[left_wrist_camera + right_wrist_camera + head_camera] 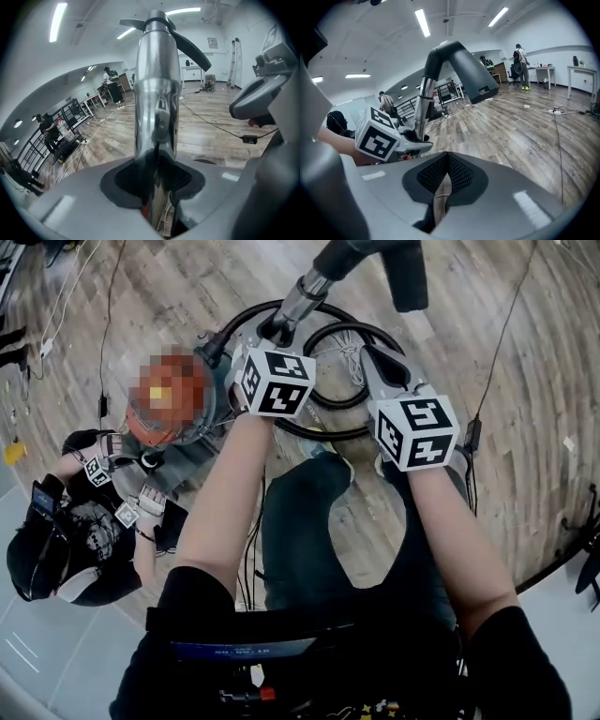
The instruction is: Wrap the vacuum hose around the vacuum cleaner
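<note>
The vacuum's shiny metal wand (300,301) rises from the floor, and my left gripper (278,329) is shut on it. In the left gripper view the wand (157,93) stands straight up out of the jaws. A black nozzle (464,70) caps the wand's top. The black hose (323,433) lies in loops on the wooden floor around both grippers. The vacuum cleaner's body (211,395) sits at the left, mostly under a mosaic patch. My right gripper (380,357) hovers beside the loops with its jaws together and nothing held; its pads (461,176) meet.
A person in black (84,521) crouches on the floor at the left, close to the vacuum. Thin cables (502,334) run across the planks at the right. My own legs (309,521) stand just behind the hose. Desks and people are far off across the room.
</note>
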Demonstrator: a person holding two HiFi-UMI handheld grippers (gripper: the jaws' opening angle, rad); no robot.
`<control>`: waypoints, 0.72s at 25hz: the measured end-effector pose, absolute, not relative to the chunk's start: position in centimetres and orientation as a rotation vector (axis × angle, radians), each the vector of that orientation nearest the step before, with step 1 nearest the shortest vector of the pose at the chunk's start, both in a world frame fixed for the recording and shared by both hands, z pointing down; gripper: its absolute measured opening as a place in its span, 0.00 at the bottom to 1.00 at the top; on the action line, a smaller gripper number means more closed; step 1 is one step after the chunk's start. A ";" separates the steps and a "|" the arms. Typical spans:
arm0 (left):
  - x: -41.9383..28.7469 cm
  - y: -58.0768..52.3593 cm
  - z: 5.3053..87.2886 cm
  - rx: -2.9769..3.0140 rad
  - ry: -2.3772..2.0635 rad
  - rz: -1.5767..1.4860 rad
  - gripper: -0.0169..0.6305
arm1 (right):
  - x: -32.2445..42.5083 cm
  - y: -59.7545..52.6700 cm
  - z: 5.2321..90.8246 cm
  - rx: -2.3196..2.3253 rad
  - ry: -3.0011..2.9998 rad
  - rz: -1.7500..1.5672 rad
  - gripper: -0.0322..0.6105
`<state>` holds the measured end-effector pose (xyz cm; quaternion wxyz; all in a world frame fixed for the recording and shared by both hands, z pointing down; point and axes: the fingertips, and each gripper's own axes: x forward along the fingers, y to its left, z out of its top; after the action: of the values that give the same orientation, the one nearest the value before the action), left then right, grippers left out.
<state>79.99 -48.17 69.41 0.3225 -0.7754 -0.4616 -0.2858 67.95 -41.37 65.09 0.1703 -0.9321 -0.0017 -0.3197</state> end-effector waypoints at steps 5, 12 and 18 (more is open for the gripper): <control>82.1 -46.1 80.8 -2.033 -1.207 -0.725 0.25 | 69.0 -41.3 76.1 -2.665 0.044 -0.934 0.09; 86.0 -41.4 92.5 -2.098 -1.228 -0.666 0.25 | 72.5 -37.5 88.0 -2.750 0.021 -0.879 0.09; 89.5 -35.8 101.2 -2.119 -1.204 -0.632 0.25 | 77.2 -32.0 97.4 -2.775 -0.058 -0.865 0.09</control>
<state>89.54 -35.76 101.17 0.3069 -0.8010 -0.4552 -0.2388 77.22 -32.02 97.41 0.1169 -0.9479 -0.0199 -0.2956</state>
